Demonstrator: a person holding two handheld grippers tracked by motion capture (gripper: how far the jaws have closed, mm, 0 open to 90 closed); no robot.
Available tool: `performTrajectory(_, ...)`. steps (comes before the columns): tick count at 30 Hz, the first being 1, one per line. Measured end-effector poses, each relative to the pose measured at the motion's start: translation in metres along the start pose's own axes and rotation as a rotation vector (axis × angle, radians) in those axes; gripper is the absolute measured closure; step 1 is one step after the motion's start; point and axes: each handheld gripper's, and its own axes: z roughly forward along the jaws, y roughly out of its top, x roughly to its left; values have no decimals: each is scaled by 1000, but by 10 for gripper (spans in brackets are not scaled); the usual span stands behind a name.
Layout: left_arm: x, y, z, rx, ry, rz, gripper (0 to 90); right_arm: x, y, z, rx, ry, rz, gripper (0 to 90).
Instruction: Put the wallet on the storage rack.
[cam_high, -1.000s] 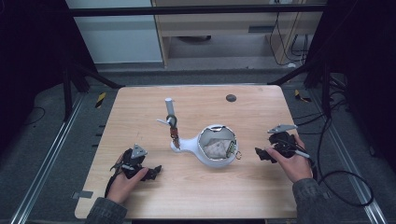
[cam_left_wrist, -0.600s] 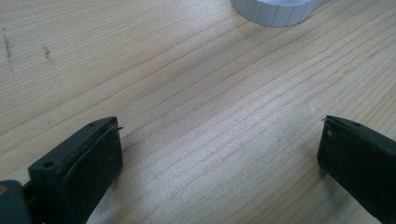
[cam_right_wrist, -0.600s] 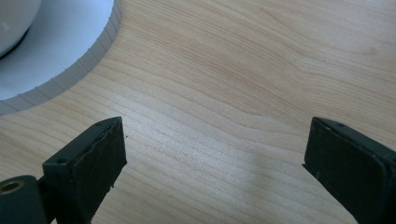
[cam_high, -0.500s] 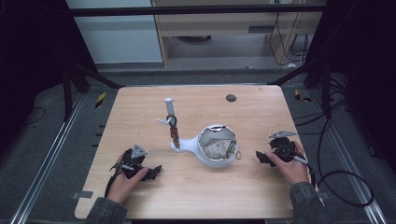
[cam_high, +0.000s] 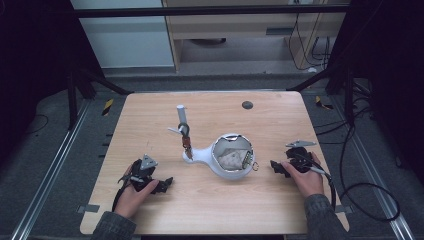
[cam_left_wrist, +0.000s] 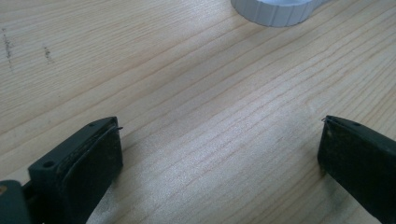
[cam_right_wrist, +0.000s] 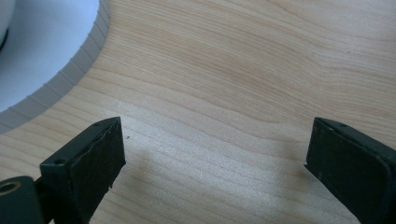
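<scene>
Counter (cam_high: 150, 120) of pale wood carries everything, and the biggest thing on it is a white round holder (cam_high: 227, 160) lying near the middle, with a crumpled grey wad (cam_high: 230, 159) inside and a small ring (cam_high: 255, 167) at its right edge. Its neck runs left to a dark clip (cam_high: 185, 131), with a white tube (cam_high: 181, 114) lying just beyond. A dark disc (cam_high: 247, 105) sits well apart near the far edge.

The left hand-held gripper (cam_high: 162, 186) rests low on the counter, near the front left, jaws spread wide over bare wood with nothing between them. The right hand-held gripper (cam_high: 278, 167) lies just beside the holder's right side, jaws likewise wide apart and empty; in the right gripper view the holder's ribbed rim (cam_right_wrist: 70, 70) is close by the left jaw.

Risks, as I judge them: the holder looks light and round, so a one-sided push from the right jaw could slide or roll it and spill the wad. Closing on the curved, ribbed wall may let it squirt out. The little ring could snag a jaw tip. The clip and tube, being loose, may be dragged along if the holder shifts.
</scene>
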Motion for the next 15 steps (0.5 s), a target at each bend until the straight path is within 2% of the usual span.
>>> performTrajectory(6,0,0,0,0,0,0,0,0,-3,6,9,-6,11,45)
performTrajectory(10,0,0,0,-2,-1,0,0,2,-8,8,-26,-36,16,39)
performTrajectory(15,0,0,0,-2,-1,0,0,3,-10,9,-44,-42,10,5)
